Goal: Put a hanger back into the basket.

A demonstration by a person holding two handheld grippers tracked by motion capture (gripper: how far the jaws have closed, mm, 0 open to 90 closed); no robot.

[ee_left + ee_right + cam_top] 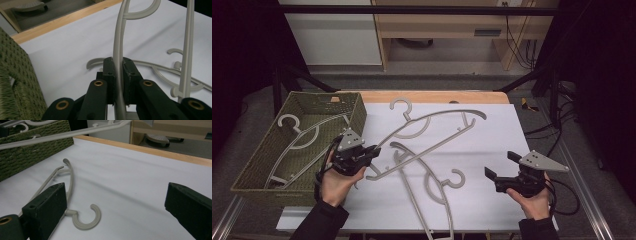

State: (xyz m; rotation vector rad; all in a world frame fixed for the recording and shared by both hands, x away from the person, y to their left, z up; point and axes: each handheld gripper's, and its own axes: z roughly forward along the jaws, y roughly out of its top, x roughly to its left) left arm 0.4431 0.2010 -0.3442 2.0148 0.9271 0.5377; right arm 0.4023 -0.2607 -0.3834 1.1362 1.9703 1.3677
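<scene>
While the left claw [118, 75] pinches the arm of a grey hanger [432, 131] raised off the white bench [492, 150], transfer looks underway; next, I judge, it swings left into the woven basket [249, 172]. Right claw [501, 167] waits wide open, empty.

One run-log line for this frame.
left gripper: shut on hanger | right gripper: open | second hanger: on table | third: in basket

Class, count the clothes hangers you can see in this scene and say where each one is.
3. One hanger lies in the green basket. One is clamped in the left tongs, lifted over the white sheet. One lies flat on the sheet. None seems hidden.
</scene>
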